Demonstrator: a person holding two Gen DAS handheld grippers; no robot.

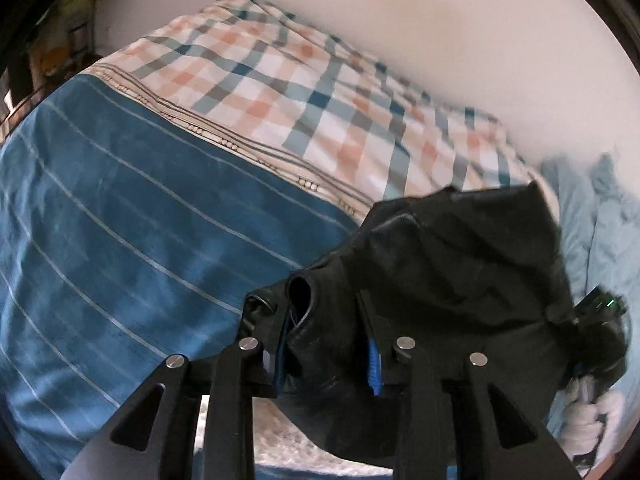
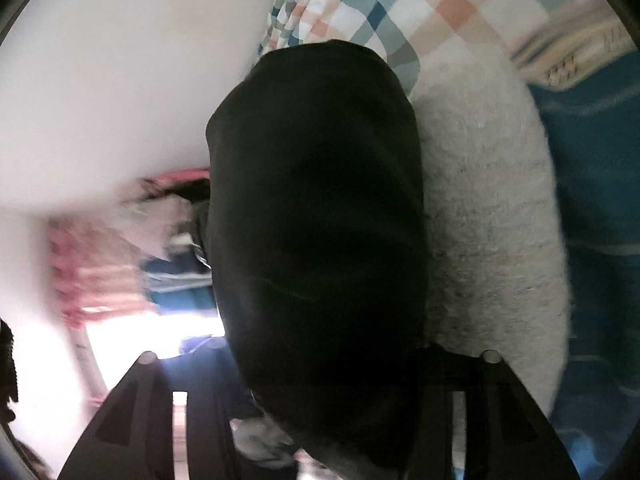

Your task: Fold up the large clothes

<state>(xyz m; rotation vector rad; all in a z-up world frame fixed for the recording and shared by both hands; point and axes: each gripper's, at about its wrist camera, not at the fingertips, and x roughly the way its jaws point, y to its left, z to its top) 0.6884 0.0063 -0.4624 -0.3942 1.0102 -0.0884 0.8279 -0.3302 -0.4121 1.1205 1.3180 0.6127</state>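
One black garment [image 1: 432, 280], two hand-held grippers

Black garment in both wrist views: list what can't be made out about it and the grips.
- Black garment: its type and full shape; bunched in the left view, filling the right view.
- Right hand-held gripper: fingertips and jaw gap, buried under cloth.
- Left hand-held gripper: fingertips draped by cloth.
- Pink and blue clutter: motion blur in the right view.

Right tongs [image 2: 320, 380] — buried under black garment [image 2: 316, 200]
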